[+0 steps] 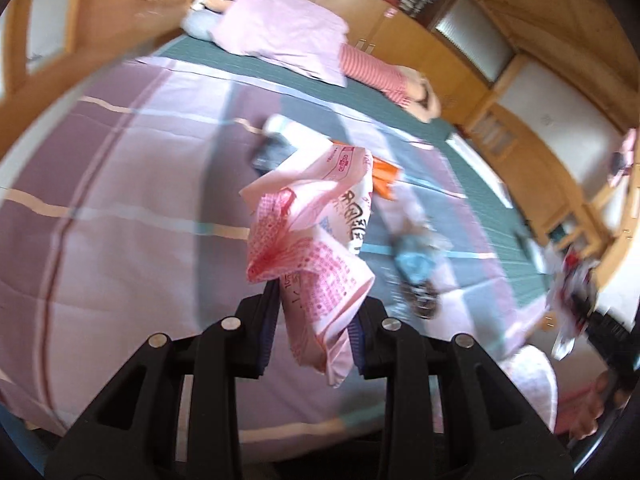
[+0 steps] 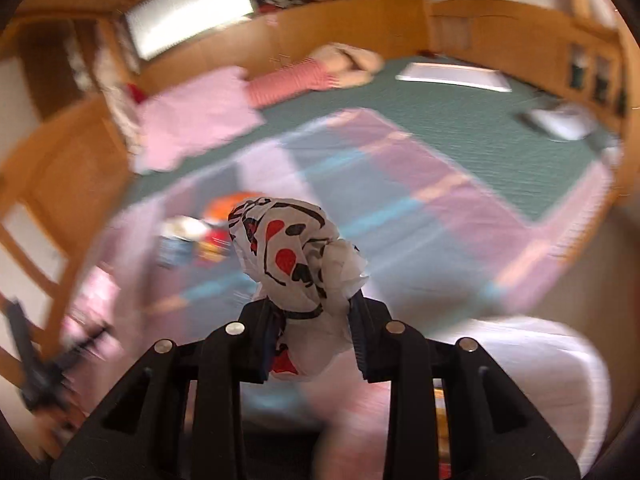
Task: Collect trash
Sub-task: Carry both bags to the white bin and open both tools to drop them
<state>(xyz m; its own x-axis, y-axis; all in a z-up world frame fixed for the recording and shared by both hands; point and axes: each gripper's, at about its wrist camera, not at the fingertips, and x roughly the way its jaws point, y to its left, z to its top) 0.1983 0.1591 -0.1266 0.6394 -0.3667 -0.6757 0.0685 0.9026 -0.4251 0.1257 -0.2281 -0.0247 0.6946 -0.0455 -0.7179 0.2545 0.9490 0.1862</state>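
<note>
Nearest, the left gripper (image 1: 312,320) is pinching a crumpled pink printed wrapper (image 1: 312,232), and the right gripper (image 2: 312,332) is clamping a white, red and black wad (image 2: 296,252), both lifted clear, likely for binning; beyond, more litter (image 1: 416,264) is lying on the striped bedspread (image 1: 120,200)

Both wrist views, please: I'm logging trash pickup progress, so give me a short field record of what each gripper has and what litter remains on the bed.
left gripper: shut on pink printed plastic bag
right gripper: shut on crumpled white wrapper with red and black print
surface: bed with pink and purple patchwork blanket over green mat
litter left on blanket: orange wrapper, light blue wrapper, dark packet
image quality: right wrist view blurred, details of litter uncertain
</note>
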